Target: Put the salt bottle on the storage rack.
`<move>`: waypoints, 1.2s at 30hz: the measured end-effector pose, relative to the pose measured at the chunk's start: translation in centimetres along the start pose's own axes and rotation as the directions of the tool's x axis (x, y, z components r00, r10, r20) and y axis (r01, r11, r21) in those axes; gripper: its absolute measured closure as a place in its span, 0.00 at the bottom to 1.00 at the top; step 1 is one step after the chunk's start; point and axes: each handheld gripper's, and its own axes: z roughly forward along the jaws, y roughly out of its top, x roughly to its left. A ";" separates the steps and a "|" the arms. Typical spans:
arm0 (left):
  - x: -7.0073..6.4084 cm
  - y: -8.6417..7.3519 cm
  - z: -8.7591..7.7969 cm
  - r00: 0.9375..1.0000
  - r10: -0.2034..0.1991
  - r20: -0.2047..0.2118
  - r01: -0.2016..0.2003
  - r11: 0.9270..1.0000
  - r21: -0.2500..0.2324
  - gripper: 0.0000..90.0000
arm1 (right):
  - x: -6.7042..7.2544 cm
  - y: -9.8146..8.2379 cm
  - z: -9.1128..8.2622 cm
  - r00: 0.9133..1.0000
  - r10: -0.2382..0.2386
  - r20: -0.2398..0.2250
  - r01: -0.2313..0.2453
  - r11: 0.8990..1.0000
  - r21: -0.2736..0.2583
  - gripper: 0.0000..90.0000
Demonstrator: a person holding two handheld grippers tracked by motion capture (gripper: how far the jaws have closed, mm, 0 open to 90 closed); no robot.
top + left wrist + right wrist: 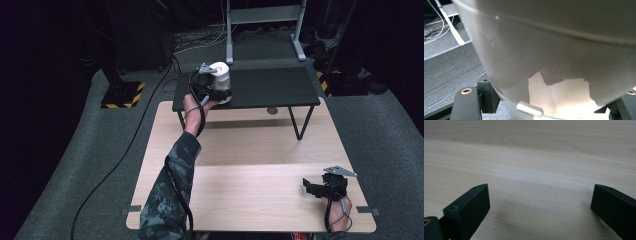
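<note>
A white, rounded container (220, 74) stands at the left end of a low black table (272, 89). My left gripper (218, 93) reaches it from the near side and is shut on its lower part. In the left gripper view the container (554, 50) spans the frame, with the left gripper (546, 106) and its black jaws pressed against its two sides. My right gripper (311, 187) rests low over the front right of the light wooden table (250, 145). The right gripper (540, 205) is open, with bare wood between its jaws.
The black table stands on thin legs at the far edge of the wooden table. Grey carpet surrounds both. A black cable (120, 155) runs over the floor at the left past a yellow-and-black striped base (122, 94). A metal stand (265, 30) is behind.
</note>
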 end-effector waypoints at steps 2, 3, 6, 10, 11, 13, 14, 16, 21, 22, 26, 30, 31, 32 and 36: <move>0.1 0.1 0.3 1.000 0.004 -0.004 -0.004 1.000 0.004 0.31 | 0.0 0.0 0.0 1.000 -0.001 0.000 0.001 1.000 -0.001 0.01; 0.1 0.3 0.4 1.000 0.008 -0.009 -0.008 1.000 0.012 0.31 | 0.0 0.0 0.0 1.000 -0.001 0.001 0.001 1.000 0.000 0.01; 0.4 0.5 1.0 1.000 0.002 -0.011 -0.002 1.000 0.024 0.31 | 0.0 0.0 0.0 1.000 -0.004 0.000 0.004 1.000 0.001 0.01; 0.4 0.8 1.7 1.000 0.001 -0.015 0.000 0.999 0.052 0.31 | 0.0 0.0 0.0 1.000 0.002 -0.002 -0.002 1.000 0.000 0.01; 0.3 0.8 1.8 1.000 0.006 -0.019 -0.004 0.998 0.058 0.31 | -0.1 0.0 0.0 1.000 0.003 -0.003 -0.003 1.000 -0.003 0.01; 0.5 0.6 2.2 1.000 -0.002 -0.016 0.003 0.998 0.065 0.31 | -0.1 -0.1 0.0 1.000 0.004 -0.004 -0.004 1.000 -0.004 0.01; 0.8 0.3 2.2 1.000 -0.010 -0.009 0.011 0.999 0.052 0.31 | -0.1 -0.1 0.0 1.000 0.004 -0.003 -0.004 1.000 -0.005 0.01; 0.8 0.2 2.3 1.000 -0.007 -0.008 0.008 0.999 0.047 0.31 | -0.1 -0.1 -0.1 1.000 0.004 -0.003 -0.004 1.000 -0.008 0.01; 1.0 0.0 2.3 1.000 -0.004 -0.004 0.004 0.999 0.039 0.31 | -0.2 -0.2 -0.1 1.000 0.005 -0.004 -0.005 1.000 -0.009 0.01; 1.0 0.0 2.3 1.000 -0.003 -0.003 0.003 0.999 0.040 0.31 | -0.1 -0.2 -0.1 1.000 0.004 -0.004 -0.004 1.000 -0.009 0.01; 1.0 0.1 2.3 1.000 -0.004 -0.003 0.004 0.999 0.043 0.31 | -0.1 -0.2 -0.1 1.000 0.006 -0.003 -0.006 1.000 -0.010 0.01; 0.8 0.3 2.3 1.000 -0.006 -0.010 0.007 0.999 0.050 0.31 | -0.2 -0.2 -0.1 1.000 0.007 -0.005 -0.007 1.000 -0.011 0.01; 0.8 0.3 2.3 1.000 -0.006 -0.009 0.006 0.999 0.049 0.31 | -0.2 -0.2 -0.1 1.000 0.007 -0.006 -0.007 1.000 -0.011 0.01; 0.8 0.2 2.3 1.000 -0.006 -0.009 0.006 0.999 0.047 0.31 | -0.2 -0.2 -0.1 1.000 0.008 -0.006 -0.008 1.000 -0.012 0.01; 0.6 -0.6 2.2 0.999 -0.037 -0.021 0.037 0.999 0.008 0.23 | -0.3 -0.3 -0.1 1.000 0.012 -0.010 -0.012 1.000 -0.015 0.01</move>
